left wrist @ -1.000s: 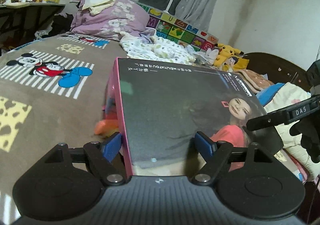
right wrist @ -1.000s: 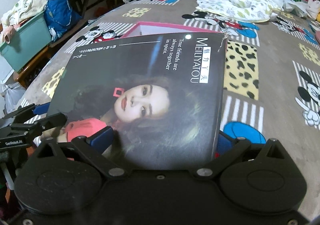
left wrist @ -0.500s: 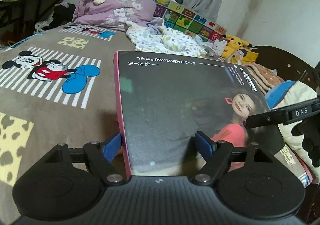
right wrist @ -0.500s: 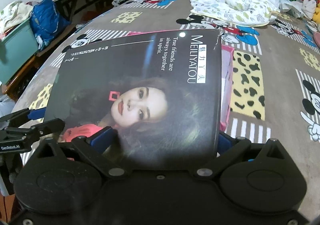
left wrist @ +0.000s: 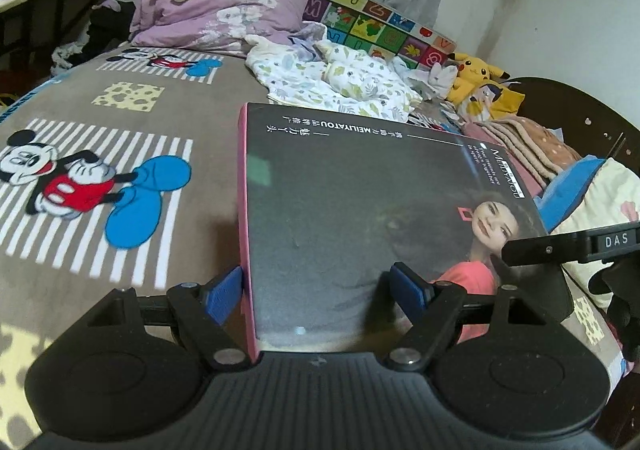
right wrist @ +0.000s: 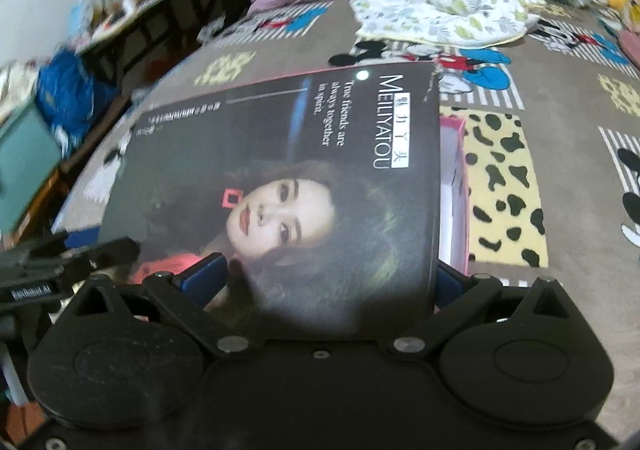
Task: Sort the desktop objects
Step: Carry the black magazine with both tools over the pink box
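Lid (right wrist: 320,185) lettering: "MEILIYATOU"

Black grippers (left wrist: 316,292) with blue-padded fingers (left wrist: 222,296), silver screws

Home bedroom, cartoon blanket (left wrist: 168,121), plush toy (left wrist: 478,75), pillow (left wrist: 224,9)

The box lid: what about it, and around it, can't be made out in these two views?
- Box lid: underside unseen; whether the left gripper and right gripper pads press its rim is unclear.
- Pink box: contents hidden by the lid, right view.
- Desk: clutter blurred, right view.
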{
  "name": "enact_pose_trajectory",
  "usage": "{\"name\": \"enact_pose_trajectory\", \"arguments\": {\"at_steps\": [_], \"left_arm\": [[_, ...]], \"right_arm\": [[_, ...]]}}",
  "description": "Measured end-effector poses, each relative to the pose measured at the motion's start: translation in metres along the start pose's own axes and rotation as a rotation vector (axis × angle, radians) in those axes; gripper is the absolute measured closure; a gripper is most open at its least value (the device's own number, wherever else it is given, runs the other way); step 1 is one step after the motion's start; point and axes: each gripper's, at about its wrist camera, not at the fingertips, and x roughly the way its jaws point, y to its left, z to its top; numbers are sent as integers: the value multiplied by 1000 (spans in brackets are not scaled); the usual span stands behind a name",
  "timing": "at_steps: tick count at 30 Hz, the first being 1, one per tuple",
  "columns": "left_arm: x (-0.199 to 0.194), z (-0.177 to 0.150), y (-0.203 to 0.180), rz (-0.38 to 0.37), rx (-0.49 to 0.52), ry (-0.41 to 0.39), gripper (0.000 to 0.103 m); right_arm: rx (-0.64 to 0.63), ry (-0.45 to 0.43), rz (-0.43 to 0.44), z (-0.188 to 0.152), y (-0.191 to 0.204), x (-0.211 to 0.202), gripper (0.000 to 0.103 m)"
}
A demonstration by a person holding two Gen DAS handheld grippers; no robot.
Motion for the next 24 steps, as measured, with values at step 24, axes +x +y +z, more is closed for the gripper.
{"name": "enact_pose_trajectory", "arguments": {"at_steps": [24], "left_arm": [[53,35,15,-14,-61,55,24]], "right_arm": [[89,-11,-24,31,-21,34,0]]}}
